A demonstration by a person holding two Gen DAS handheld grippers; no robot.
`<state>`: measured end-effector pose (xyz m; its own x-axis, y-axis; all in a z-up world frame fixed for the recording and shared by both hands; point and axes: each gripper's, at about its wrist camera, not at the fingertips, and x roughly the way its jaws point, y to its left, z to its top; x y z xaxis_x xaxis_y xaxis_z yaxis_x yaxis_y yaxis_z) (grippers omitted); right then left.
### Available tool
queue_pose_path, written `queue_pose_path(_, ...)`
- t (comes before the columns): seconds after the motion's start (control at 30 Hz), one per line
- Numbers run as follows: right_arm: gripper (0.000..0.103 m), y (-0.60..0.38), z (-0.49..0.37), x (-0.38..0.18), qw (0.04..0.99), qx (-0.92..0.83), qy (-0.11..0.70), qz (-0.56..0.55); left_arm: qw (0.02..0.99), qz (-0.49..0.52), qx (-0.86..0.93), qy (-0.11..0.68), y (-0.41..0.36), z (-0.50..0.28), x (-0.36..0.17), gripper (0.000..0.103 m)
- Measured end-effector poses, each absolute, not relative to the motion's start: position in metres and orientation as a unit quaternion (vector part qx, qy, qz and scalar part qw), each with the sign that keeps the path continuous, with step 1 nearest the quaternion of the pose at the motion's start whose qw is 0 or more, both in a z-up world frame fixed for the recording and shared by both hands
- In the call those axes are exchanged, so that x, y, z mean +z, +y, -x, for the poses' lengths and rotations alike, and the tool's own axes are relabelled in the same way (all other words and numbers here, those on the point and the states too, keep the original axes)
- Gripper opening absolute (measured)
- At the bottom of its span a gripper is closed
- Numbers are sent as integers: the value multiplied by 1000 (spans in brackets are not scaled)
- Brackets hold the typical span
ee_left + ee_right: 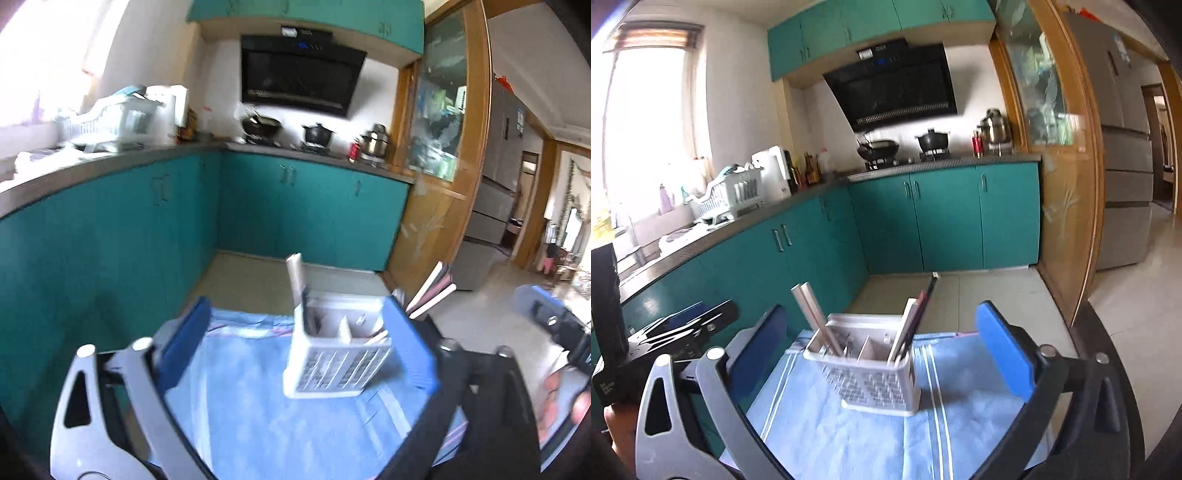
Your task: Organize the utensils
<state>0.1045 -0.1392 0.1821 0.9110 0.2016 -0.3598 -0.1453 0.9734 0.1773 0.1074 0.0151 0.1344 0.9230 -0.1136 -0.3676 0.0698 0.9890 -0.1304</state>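
Note:
A white slotted utensil holder (pixel 334 363) (pixel 873 376) stands on a blue cloth (pixel 258 424) (pixel 857 435). Pale chopsticks (pixel 812 317) lean out of its left compartment and dark ones (pixel 921 314) out of its right. My left gripper (pixel 299 332) is open, its blue pads (pixel 186 343) wide on either side of the holder without touching it. Just as wide stands my right gripper (pixel 882 332), also open, with the holder ahead between its pads (pixel 1004 354) and apart from them. In the left wrist view the picture is blurred.
The cloth covers a dark round table (pixel 1108 332). Teal cabinets (pixel 942 214) and a counter (pixel 720 229) run behind, with a dish rack (pixel 731 195), a wok (pixel 879 147) and a pot (pixel 932 140). A wooden door frame (pixel 1067 206) stands to the right. A hand (pixel 561 398) holds the other gripper.

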Motion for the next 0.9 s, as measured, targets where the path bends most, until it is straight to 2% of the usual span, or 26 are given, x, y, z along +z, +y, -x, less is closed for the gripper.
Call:
queue_pose_path(0.17, 100, -143, -38, 143, 974, 48, 217, -33, 969, 30, -32, 244, 8, -61, 76, 99)
queue_pose_path(0.27, 100, -149, -27, 107, 965, 26, 261, -30, 961, 26, -20, 276, 5, -49, 38, 99)
queue_pose_path(0.47, 100, -159, -21, 39, 942, 7, 328, -71, 955, -4, -24, 296, -17, -31, -1, 99)
queue_pose_path(0.7, 100, -136, -9, 25, 949, 16, 315, -20, 954, -18, -39, 298, -28, -24, -5, 99)
queue_pose_path(0.9, 100, -136, -3, 29, 957, 1, 289, -1, 953, 14, -42, 300, -23, -25, -2, 99)
